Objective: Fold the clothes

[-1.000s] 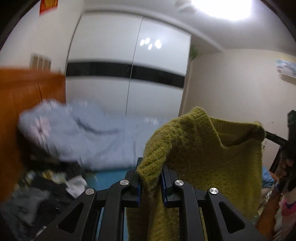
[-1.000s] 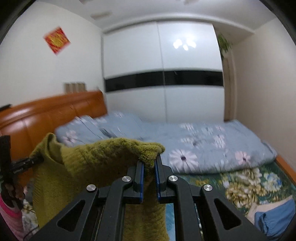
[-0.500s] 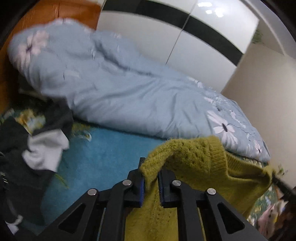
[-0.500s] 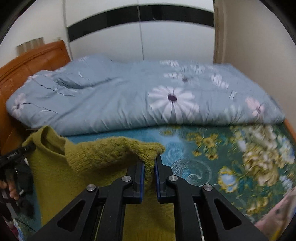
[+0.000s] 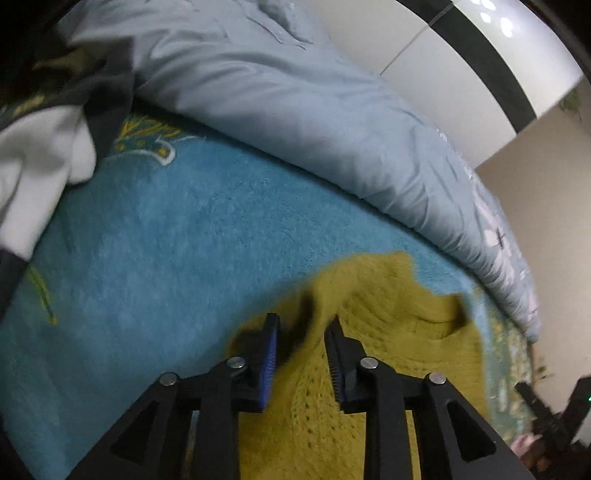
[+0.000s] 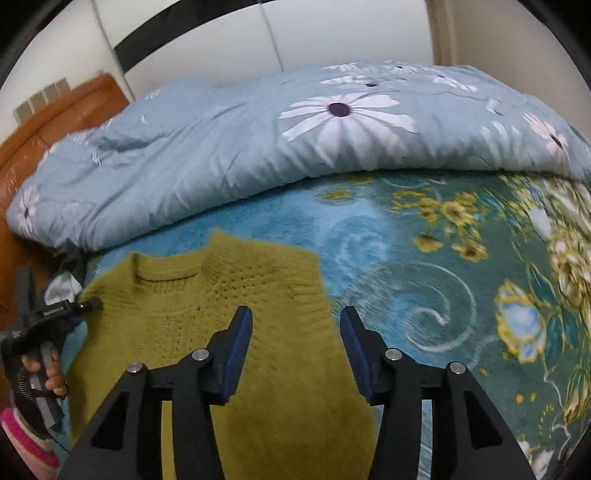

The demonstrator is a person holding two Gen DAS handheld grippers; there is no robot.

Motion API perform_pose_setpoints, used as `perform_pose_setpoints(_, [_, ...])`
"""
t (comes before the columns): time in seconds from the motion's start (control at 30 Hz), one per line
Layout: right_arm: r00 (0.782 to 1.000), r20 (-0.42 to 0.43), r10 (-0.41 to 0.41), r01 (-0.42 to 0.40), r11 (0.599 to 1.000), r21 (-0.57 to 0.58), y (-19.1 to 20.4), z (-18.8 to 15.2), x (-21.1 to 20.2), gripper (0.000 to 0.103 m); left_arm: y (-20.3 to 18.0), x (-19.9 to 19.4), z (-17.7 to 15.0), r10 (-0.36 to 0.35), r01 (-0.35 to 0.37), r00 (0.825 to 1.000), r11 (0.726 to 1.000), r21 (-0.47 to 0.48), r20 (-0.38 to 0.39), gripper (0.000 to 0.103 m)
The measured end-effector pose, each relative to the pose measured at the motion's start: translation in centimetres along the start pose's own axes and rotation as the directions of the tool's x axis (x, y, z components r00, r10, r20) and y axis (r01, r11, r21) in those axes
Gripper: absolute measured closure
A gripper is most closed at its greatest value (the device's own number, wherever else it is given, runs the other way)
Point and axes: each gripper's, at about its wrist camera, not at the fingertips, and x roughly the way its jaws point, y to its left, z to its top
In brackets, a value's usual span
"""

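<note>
An olive-green knitted sweater lies flat on the blue floral bedspread, neckline toward the quilt. My right gripper is open over its right shoulder edge, holding nothing. My left gripper is open just above the sweater's left shoulder, with a fold of knit between the jaws but not clamped. The left gripper also shows in the right wrist view at the sweater's left edge.
A light-blue daisy-print quilt is bunched along the far side of the bed. A pile of white and dark clothes lies at the left near the orange headboard. White wardrobe doors stand behind.
Both grippers came down from holding the sweater up by its shoulders, laid it on the bedspread, and opened, letting it go.
</note>
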Motion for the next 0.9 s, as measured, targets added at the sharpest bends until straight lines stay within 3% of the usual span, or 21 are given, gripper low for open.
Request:
perform_pose_setpoints(0.17, [0.998, -0.038, 0.057, -0.056, 0.998, 0.035, -2.7, -5.4, -4.0, 0.052, -1.5, -5.6, -3.4, -0.012, 0.012, 1.0, 0.992, 0.123, 0.001, 0.06])
perform_pose_setpoints(0.23, [0.995, -0.057, 0.077, -0.076, 0.997, 0.028, -3.2, -8.7, -5.8, 0.052, -1.3, -8.5, -5.8, -0.015, 0.012, 1.0, 0.988, 0.154, 0.018, 0.045])
perform_pose_setpoints(0.27, [0.994, -0.063, 0.088, -0.087, 0.996, 0.027, -3.2, -10.4, -6.8, 0.052, -0.9, -9.7, -7.3, -0.007, 0.002, 1.0, 0.986, 0.167, 0.024, 0.044])
perform_pose_setpoints(0.4, [0.981, -0.111, 0.16, -0.154, 0.986, 0.06, -3.2, -16.7, -9.8, 0.052, 1.3, -13.8, -13.5, 0.025, -0.032, 0.999, 0.979, 0.199, 0.035, 0.043])
perform_pose_setpoints(0.53, [0.982, -0.134, 0.133, -0.119, 0.987, 0.109, -3.7, -20.9, -10.9, 0.052, 4.3, -15.5, -19.3, 0.048, -0.049, 0.999, 0.986, 0.162, 0.013, 0.043])
perform_pose_setpoints(0.7, [0.972, -0.127, 0.198, -0.166, 0.959, 0.228, -4.0, -24.4, -11.8, 0.052, 6.3, -15.7, -25.3, -0.012, 0.024, 0.994, 0.994, 0.11, -0.105, 0.043])
perform_pose_setpoints(0.8, [0.966, -0.118, 0.232, -0.197, 0.947, 0.253, -3.2, -25.8, -12.1, 0.053, 6.0, -16.3, -26.8, -0.018, 0.035, 0.992, 0.991, 0.132, -0.125, 0.043])
perform_pose_setpoints(0.87, [0.963, -0.113, 0.246, -0.209, 0.94, 0.27, -2.7, -26.5, -12.2, 0.064, 5.9, -16.7, -27.4, -0.027, 0.045, 0.99, 0.99, 0.134, -0.138, 0.043])
perform_pose_setpoints(0.9, [0.963, -0.111, 0.244, -0.205, 0.939, 0.277, -2.6, -26.7, -12.3, 0.08, 5.9, -16.8, -27.7, -0.034, 0.053, 0.988, 0.99, 0.131, -0.148, 0.043])
